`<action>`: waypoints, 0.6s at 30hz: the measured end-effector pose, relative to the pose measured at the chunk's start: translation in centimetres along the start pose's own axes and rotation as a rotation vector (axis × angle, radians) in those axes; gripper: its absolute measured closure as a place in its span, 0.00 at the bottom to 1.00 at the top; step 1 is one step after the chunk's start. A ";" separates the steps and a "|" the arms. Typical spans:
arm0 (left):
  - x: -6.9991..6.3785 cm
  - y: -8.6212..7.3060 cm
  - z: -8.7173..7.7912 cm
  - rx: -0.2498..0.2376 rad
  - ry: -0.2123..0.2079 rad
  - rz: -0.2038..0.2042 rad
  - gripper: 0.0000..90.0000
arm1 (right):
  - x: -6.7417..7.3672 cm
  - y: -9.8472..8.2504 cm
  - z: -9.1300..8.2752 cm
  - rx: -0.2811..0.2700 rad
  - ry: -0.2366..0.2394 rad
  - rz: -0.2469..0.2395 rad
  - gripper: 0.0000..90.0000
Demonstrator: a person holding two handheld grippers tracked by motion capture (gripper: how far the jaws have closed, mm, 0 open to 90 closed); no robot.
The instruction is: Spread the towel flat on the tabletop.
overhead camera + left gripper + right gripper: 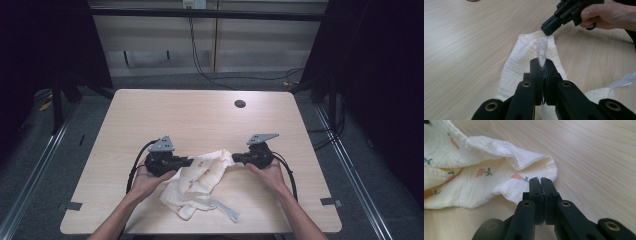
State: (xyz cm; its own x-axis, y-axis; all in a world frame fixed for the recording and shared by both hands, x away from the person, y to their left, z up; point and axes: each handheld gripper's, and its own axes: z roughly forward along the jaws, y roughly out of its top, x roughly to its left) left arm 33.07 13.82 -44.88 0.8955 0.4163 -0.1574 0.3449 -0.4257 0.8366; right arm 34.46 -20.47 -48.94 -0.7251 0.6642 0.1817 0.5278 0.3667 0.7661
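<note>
A cream muslin cloth (200, 180) printed with small carrots lies crumpled on the wooden table (200, 115), between my two grippers. My left gripper (189, 161) is shut on a bunched fold of the cloth (524, 57); in the left gripper view a white tuft sticks up out of its closed jaws (543, 65). My right gripper (234, 158) is shut at the cloth's right edge. Its jaws (540, 180) meet on the rim of the cloth (474, 170), though the pinch is thin and hard to see. The left gripper view has the right gripper (547, 29) touching the cloth's far corner.
A pale strip (225, 210) trails from the cloth toward the table's near edge. A round cable hole (240, 104) sits far right on the tabletop. Dark floor and metal rails surround the table, with cables running along the back wall.
</note>
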 end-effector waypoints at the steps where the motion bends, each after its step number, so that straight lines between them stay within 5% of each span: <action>1: 0.1 0.0 -0.1 0.002 0.001 0.002 0.98 | 0.0 0.1 -0.2 -0.006 0.001 0.002 0.98; 18: 1.3 0.7 -3.1 -0.087 0.015 -0.016 0.98 | -0.1 1.2 -4.1 -0.128 0.019 0.013 0.98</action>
State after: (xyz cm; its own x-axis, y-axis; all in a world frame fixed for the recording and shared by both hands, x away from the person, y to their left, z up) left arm 33.65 16.56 -42.85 0.8857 0.4345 -0.1636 0.3325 -0.3478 0.8766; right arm 33.41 -22.74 -45.52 -0.7272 0.6558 0.2029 0.4777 0.2712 0.8356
